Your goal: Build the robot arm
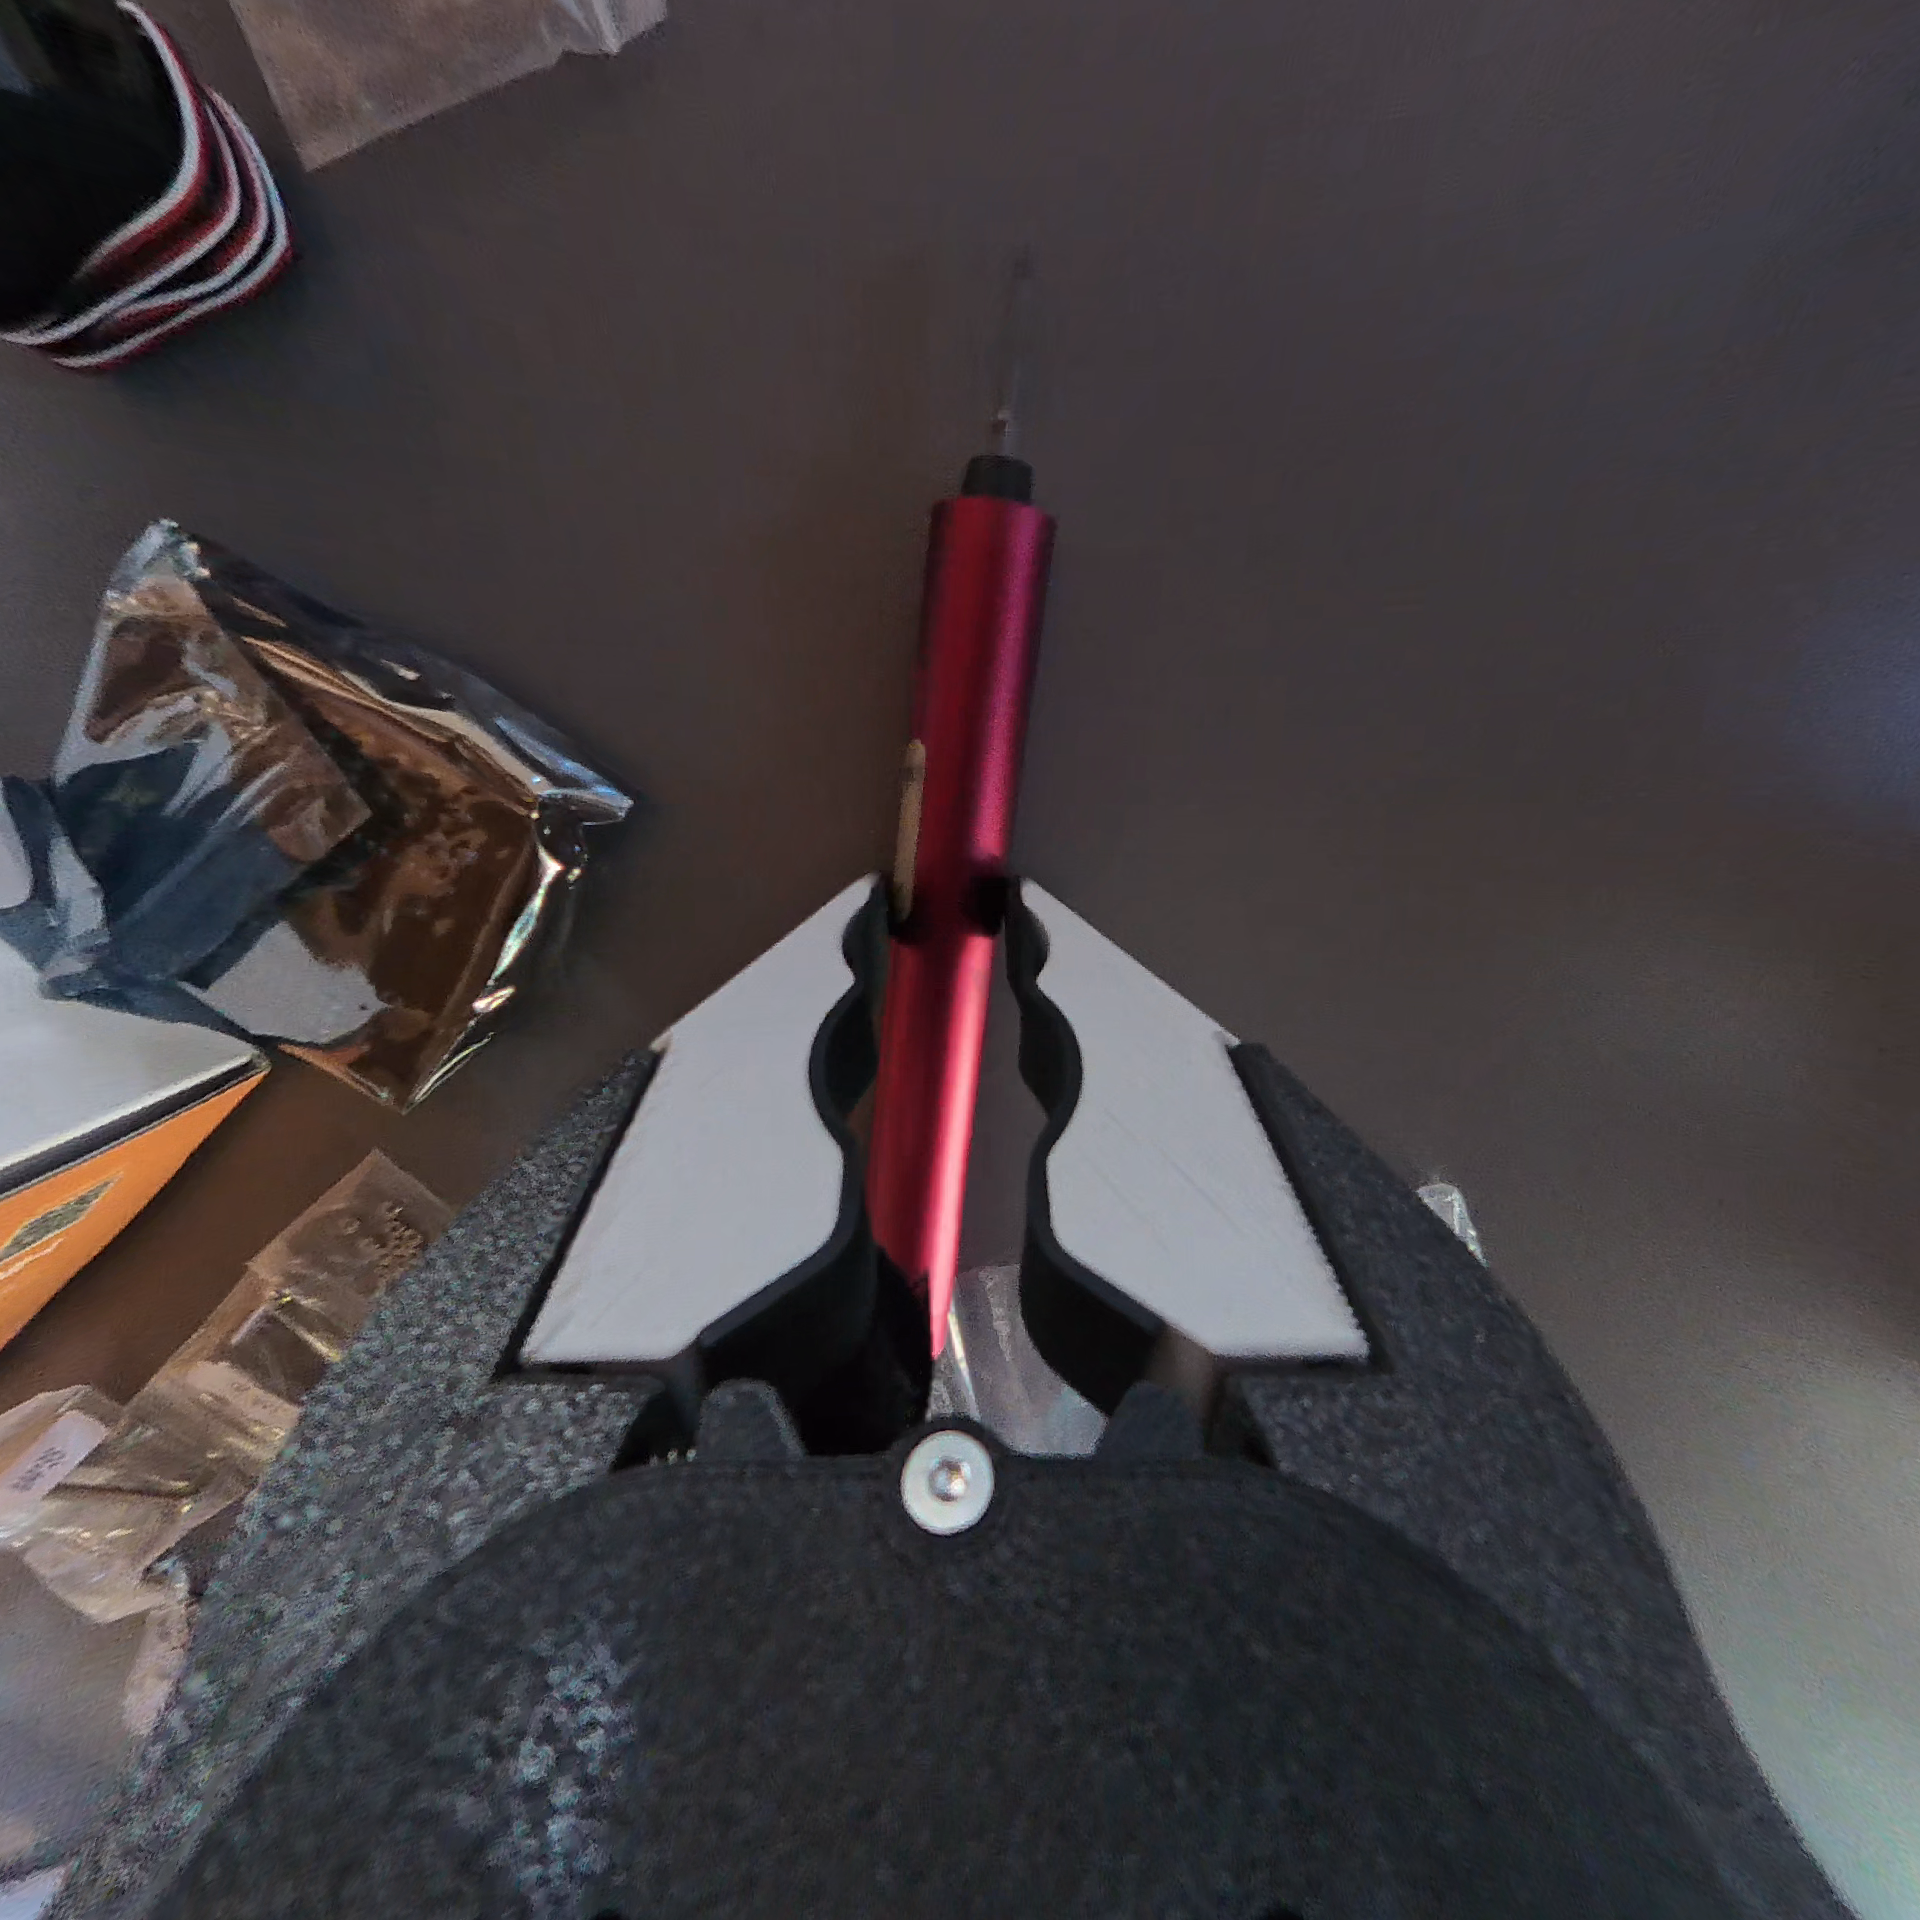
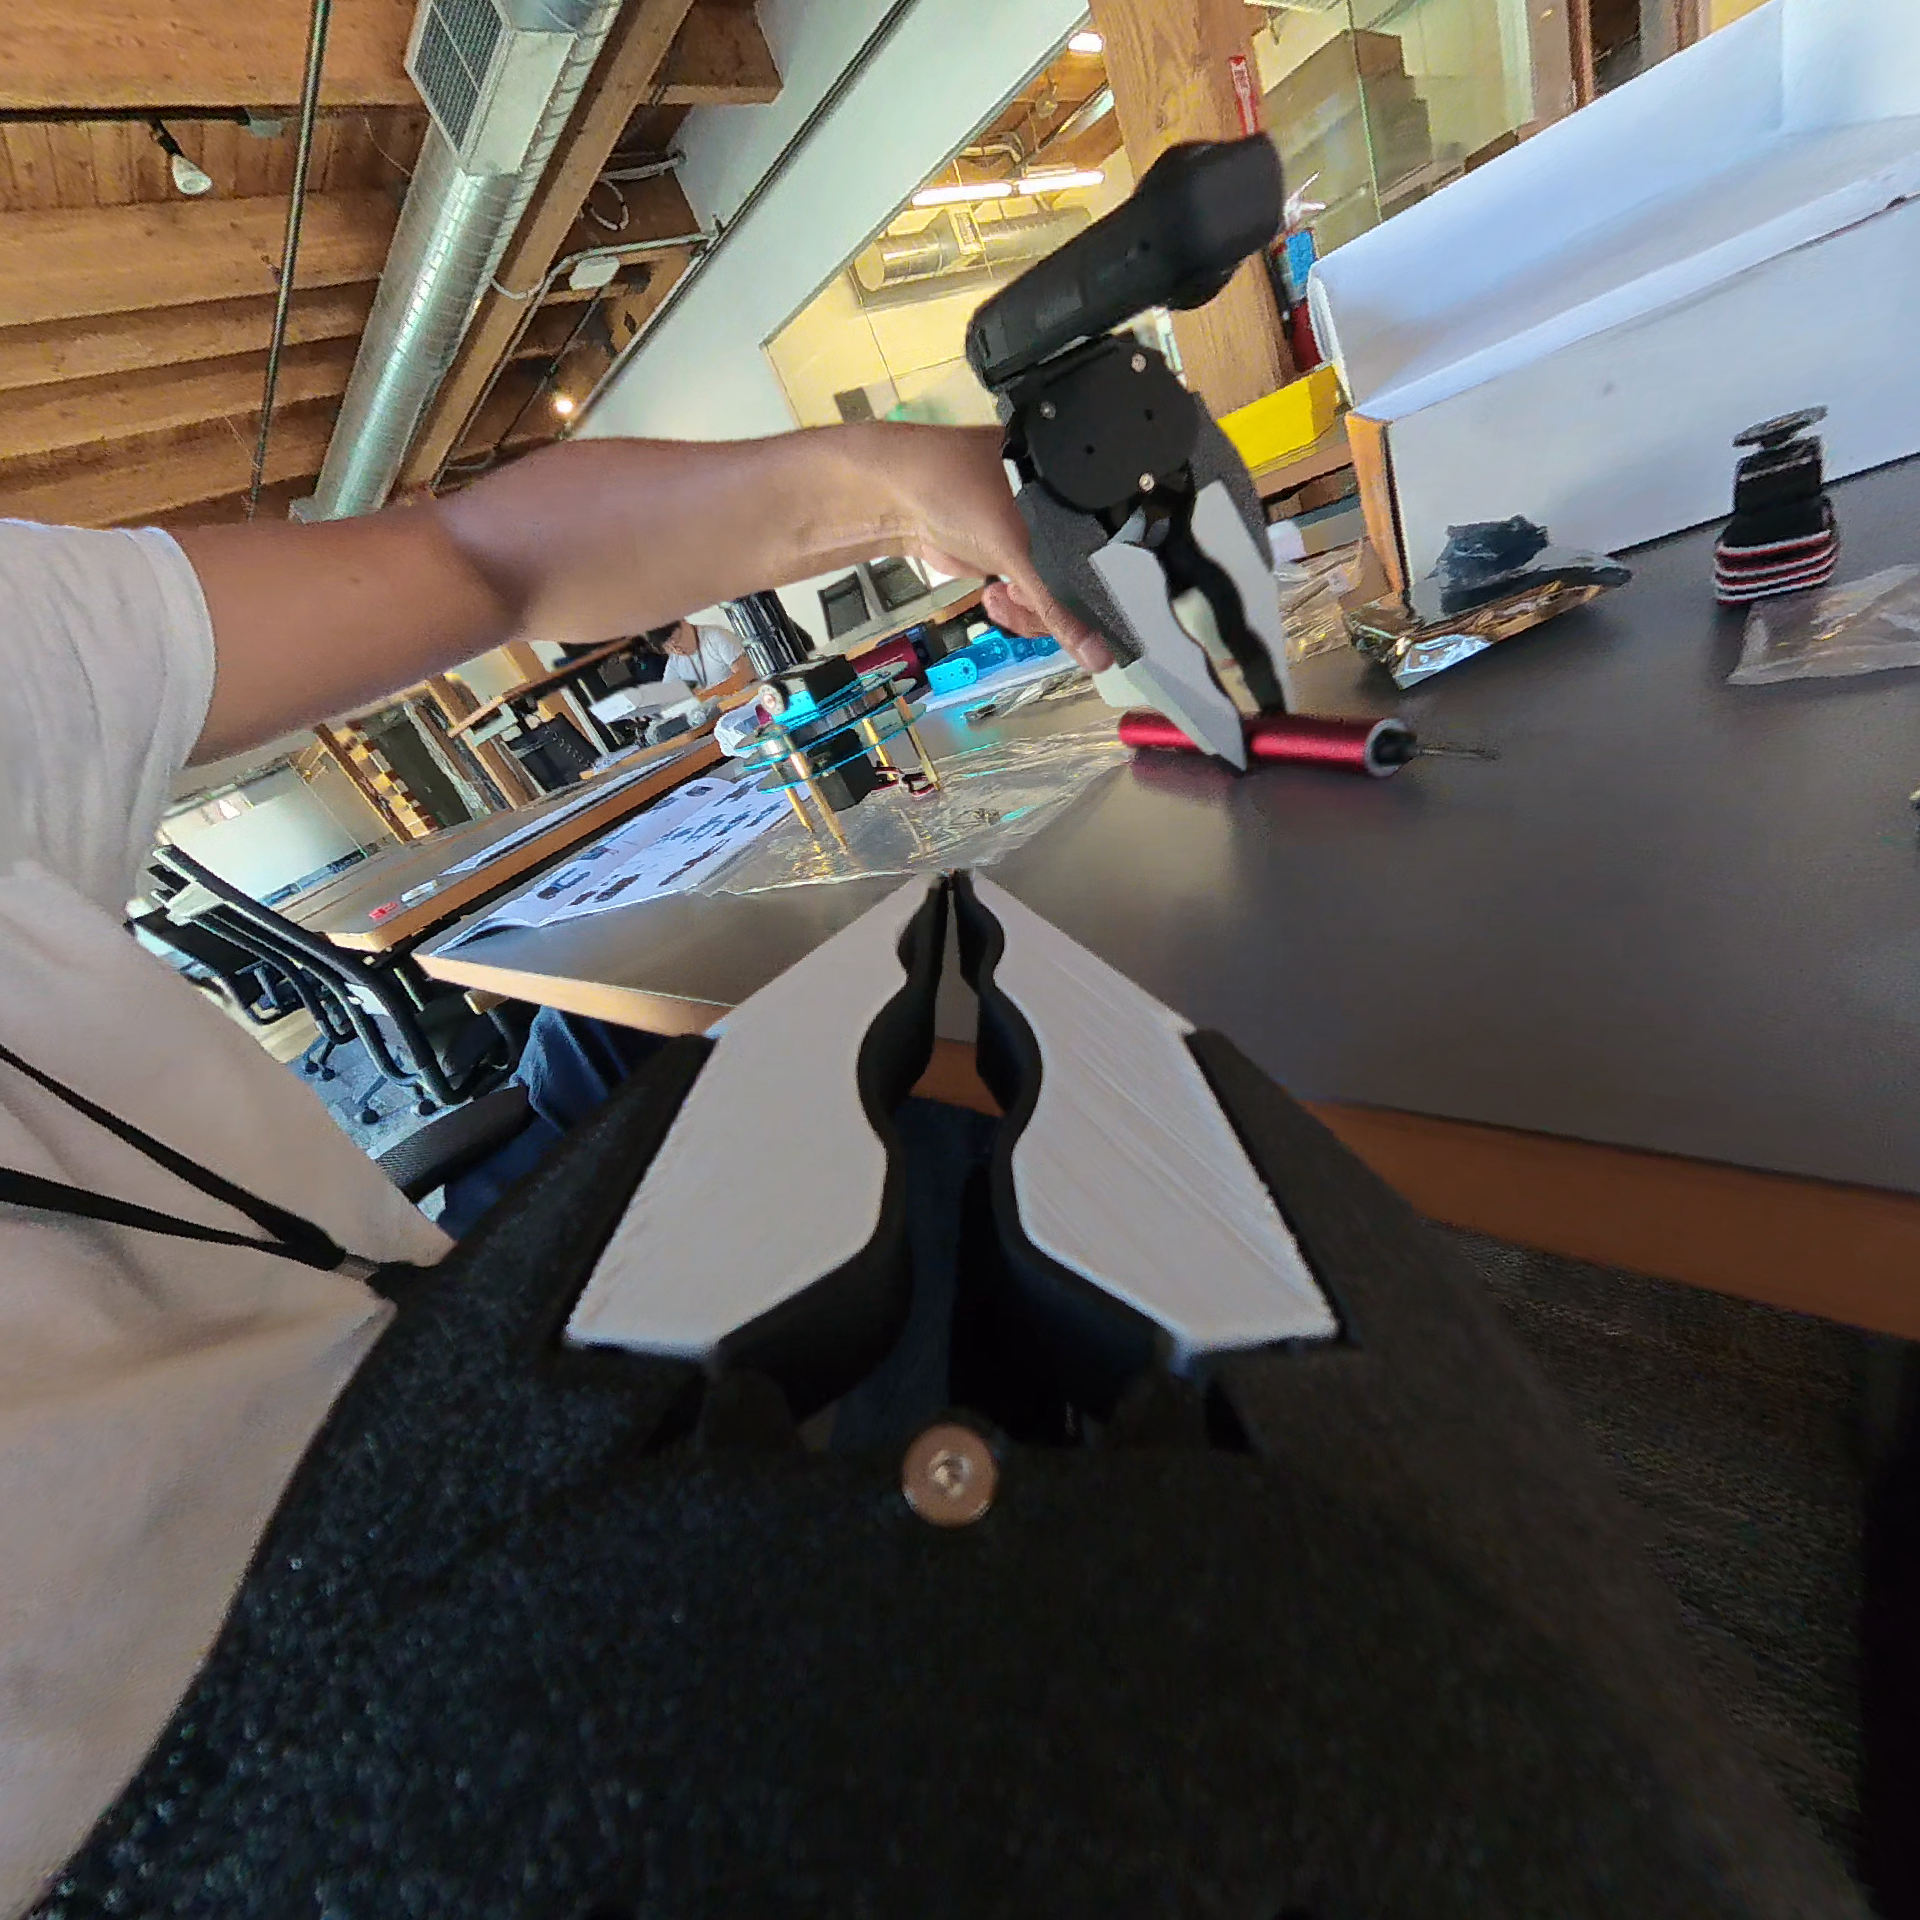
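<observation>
A red pen-shaped screwdriver [image 1: 982,644] with a black nose and a thin bit lies on the dark table [image 1: 1455,623], pointing away from me. My left gripper [image 1: 948,899] is shut on its barrel, fingertips pressing both sides about midway along. The right wrist view shows the same from the side: the left gripper [image 2: 1247,732] comes down steeply onto the screwdriver [image 2: 1320,740], which rests on the table [image 2: 1455,935]. My right gripper [image 2: 951,885] is shut and empty, held in the air off the table's near edge.
A crumpled silver foil bag [image 1: 312,831] and an orange-and-white box [image 1: 94,1122] lie to the left. A black, red and white striped item [image 1: 156,229] sits far left. Clear plastic bags [image 1: 208,1403] are nearby. A small plate-and-standoff assembly [image 2: 831,727], a booklet [image 2: 644,852] and a white box [image 2: 1610,395] stand on the table. The tips of one gripper are about 20 cm away from the tips of the other.
</observation>
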`<state>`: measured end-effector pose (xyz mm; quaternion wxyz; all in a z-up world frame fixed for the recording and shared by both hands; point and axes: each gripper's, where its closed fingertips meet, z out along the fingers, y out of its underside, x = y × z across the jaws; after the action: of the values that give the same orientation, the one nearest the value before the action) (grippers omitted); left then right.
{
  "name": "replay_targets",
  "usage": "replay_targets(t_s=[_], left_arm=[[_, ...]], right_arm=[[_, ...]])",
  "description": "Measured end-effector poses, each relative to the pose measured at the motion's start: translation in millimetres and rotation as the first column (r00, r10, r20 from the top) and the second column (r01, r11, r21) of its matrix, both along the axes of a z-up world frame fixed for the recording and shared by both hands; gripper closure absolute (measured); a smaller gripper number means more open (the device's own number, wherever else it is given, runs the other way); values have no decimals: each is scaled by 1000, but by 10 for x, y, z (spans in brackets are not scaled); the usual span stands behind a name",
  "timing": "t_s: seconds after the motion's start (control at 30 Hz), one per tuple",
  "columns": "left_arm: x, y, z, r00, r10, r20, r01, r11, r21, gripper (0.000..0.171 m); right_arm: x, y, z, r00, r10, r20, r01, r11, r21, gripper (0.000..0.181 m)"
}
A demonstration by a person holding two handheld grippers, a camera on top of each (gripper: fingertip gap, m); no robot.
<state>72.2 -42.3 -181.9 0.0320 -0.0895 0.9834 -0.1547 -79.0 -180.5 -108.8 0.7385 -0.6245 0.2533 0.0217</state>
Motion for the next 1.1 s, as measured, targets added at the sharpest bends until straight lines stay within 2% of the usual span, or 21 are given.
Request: replay_targets(t_s=[0.07, 0.17, 0.23, 0.33, 0.43, 0.53, 0.57, 0.63, 0.7, 0.77, 0.87, 0.97, 1.1], left_arm=[[-6, 5, 0, 1000, -20, 21, 20, 1000, 6, 151], [-2, 36, 34, 995, 19, 95, -20, 1000, 7, 152], [-69, 25, 172, 990, 33, 140, -26, 998, -51, 152], [-324, -24, 630, 986, 114, 120, -81, 964, -255, 152], [-726, 82, 1167, 979, 194, 55, -142, 860, -490, 152], [-1286, 304, 1514, 970, 222, -102, -229, 680, -696, 152], [-1464, 393, 1576, 962, 223, -156, -263, 610, -748, 153], [-1766, 573, 1606, 946, 227, -229, -315, 494, -810, 153], [-1984, 734, 1552, 942, 253, -221, -316, 442, -840, 152], [-2120, 870, 1494, 935, 290, -205, -315, 410, -856, 152], [-2249, 1024, 1481, 924, 305, -230, -334, 353, -874, 152], [-2284, 1199, 1485, 916, 329, -231, -339, 322, -884, 152], [-2321, 1416, 1526, 909, 338, -245, -346, 279, -896, 152]], right_arm=[[95, 18, 51, 999, -5, 36, 6, 999, -45, 181], [317, 65, 195, 987, -16, 161, 44, 984, -171, 181], [472, 103, 336, 978, -4, 210, 55, 969, -239, 181], [559, 220, 692, 960, 66, 271, 21, 952, -304, 181], [469, 468, 1013, 911, 257, 323, -95, 893, -441, 181], [396, 840, 1277, 806, 500, 318, -251, 774, -582, 181], [367, 995, 1375, 773, 576, 266, -329, 723, -607, 181], [188, 1295, 1545, 649, 750, 128, -519, 560, -646, 181], [110, 1639, 1702, 542, 839, 38, -601, 419, -680, 181], [-27, 1919, 1773, 437, 891, -121, -667, 231, -708, 181], [-206, 2270, 1738, 340, 895, -288, -665, 12, -747, 181], [-396, 2475, 1712, 273, 884, -379, -662, -114, -741, 181], [-420, 2730, 1667, 282, 887, -366, -626, -120, -771, 181]])
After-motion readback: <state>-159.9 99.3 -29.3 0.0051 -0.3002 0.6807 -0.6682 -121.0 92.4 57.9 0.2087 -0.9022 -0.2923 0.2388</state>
